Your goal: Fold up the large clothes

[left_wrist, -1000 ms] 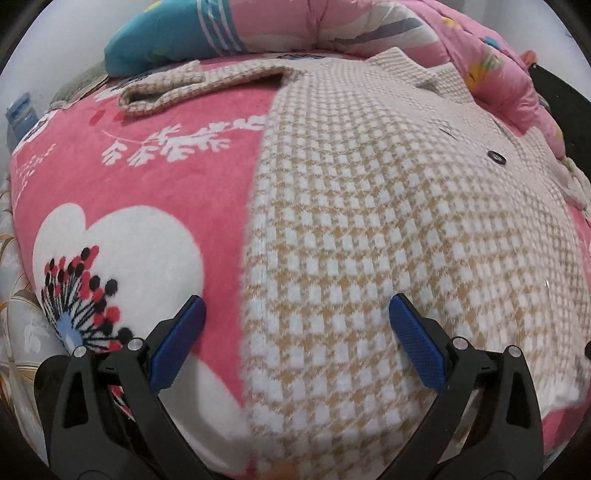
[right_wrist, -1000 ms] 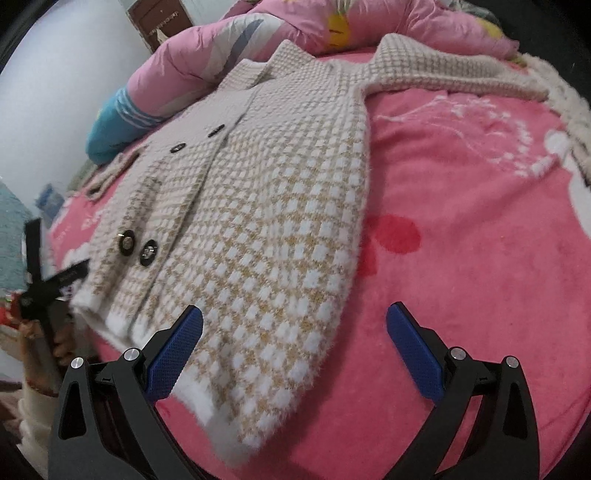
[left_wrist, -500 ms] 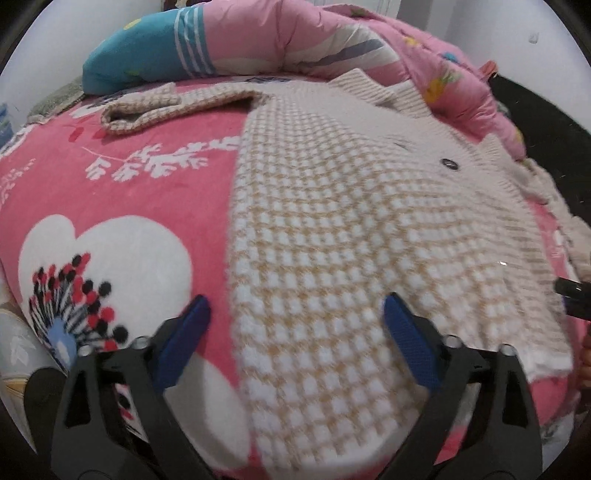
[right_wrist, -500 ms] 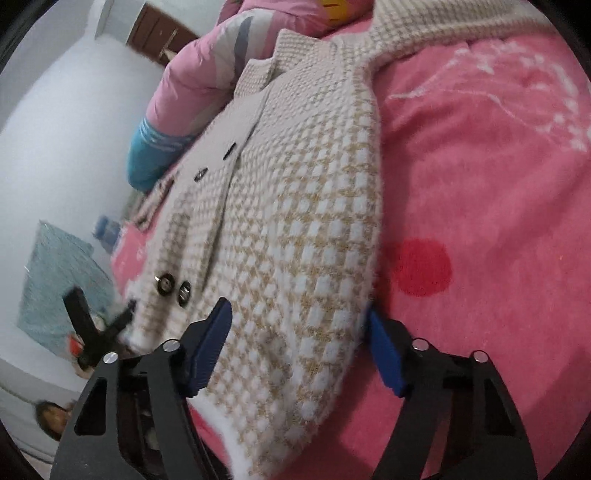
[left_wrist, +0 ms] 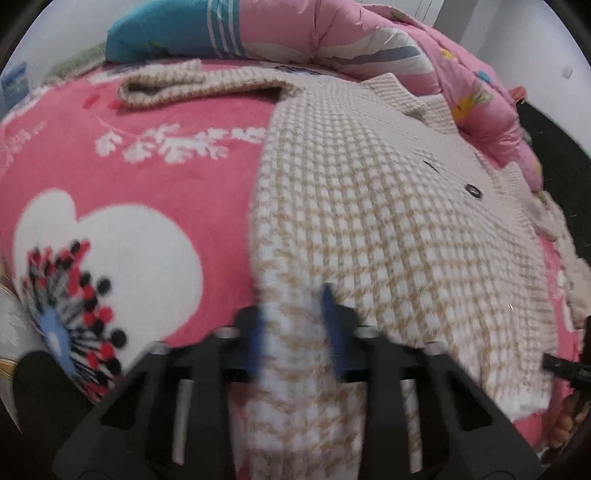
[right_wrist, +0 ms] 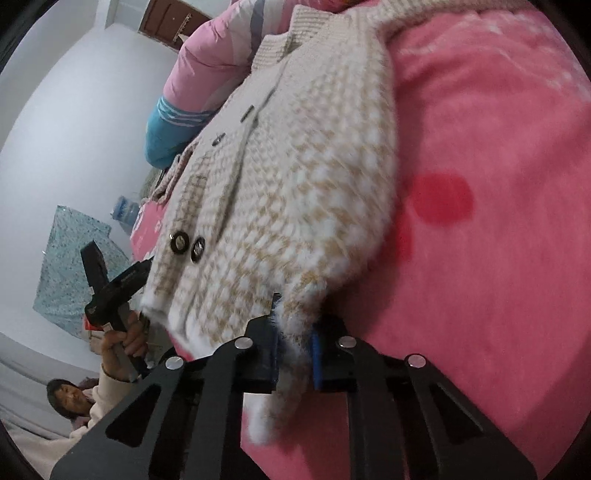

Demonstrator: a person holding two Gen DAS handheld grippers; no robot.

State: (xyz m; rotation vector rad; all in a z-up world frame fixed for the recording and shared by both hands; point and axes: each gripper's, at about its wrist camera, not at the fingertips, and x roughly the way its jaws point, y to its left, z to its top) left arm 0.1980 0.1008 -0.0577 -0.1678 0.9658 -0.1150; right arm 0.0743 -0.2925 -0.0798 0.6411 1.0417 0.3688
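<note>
**Both grippers clamp the coat's hem on the bed**

No brand or writing can be read; white marks at the blanket's left edge are too blurred. The checked coat [left_wrist: 369, 221] lies spread on a pink flowered blanket [left_wrist: 147, 206] covering the bed, a pink quilt [left_wrist: 332, 33] bunched behind it. The left gripper [left_wrist: 295, 332] has just closed on the hem's corner; the right gripper [right_wrist: 293, 354] has just closed on the fluffy white hem edge. Grey-white walls [right_wrist: 74, 110] and a brown door [right_wrist: 170, 22] surround the bed.
</note>
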